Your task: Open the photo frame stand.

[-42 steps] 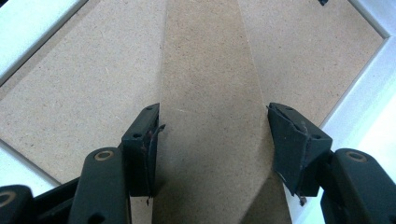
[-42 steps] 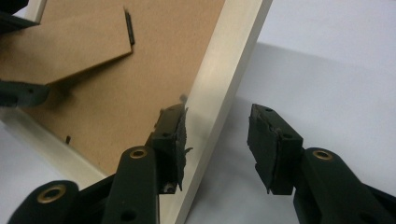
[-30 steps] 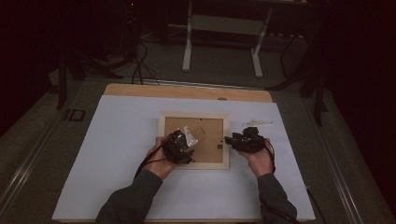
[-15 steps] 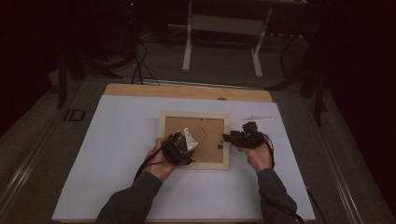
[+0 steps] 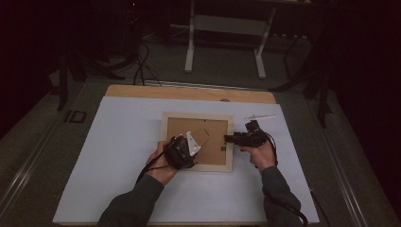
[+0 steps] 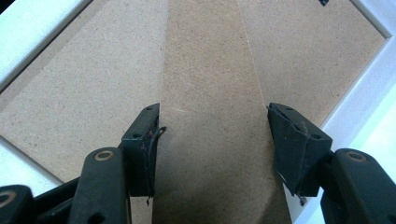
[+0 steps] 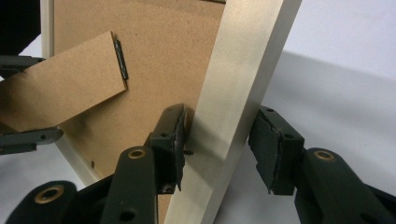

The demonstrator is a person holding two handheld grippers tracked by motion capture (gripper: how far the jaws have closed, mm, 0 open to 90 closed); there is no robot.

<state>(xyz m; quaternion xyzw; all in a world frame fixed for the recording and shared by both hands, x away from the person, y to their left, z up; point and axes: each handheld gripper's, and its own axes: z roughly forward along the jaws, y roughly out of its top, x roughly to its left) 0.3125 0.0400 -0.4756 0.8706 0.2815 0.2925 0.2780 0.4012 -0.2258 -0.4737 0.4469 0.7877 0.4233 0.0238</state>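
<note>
One picture frame (image 5: 197, 141) lies face down near the middle of the table (image 5: 118, 142), its pale wooden border around a brown fibreboard backing (image 7: 159, 56). An easel stand (image 6: 210, 116), a narrow tapered strip of the same board, is hinged to that backing by a small dark metal hinge (image 7: 121, 58).

Handling, as a judgement: frame light and stiff; border smooth, may slip under hard fingers. Backing thin, would flex or mark if pinched hard. Whether glass sits beneath cannot be told; treat as fragile. Stand is the weak part: thin board on a small hinge, tears out if twisted sideways.

Where to hold: the border rail, square across its width, is the safest grip. The stand should be taken by its long edges near the free end, and swung only about the hinge.

Left gripper (image 6: 212, 135): fingers moderately wide, straddling the stand, one finger at each long edge; real contact cannot be told. Right gripper (image 7: 219, 144): fingers set either side of the frame's right-hand rail (image 7: 243, 93), inner one close to the rail, outer one with a gap, so not clamped.

Room: white table cover bare on all sides of the frame. A thin white strip (image 5: 260, 117) lies just beyond the frame's far right corner, near the right gripper. Table's front edge is well off.
</note>
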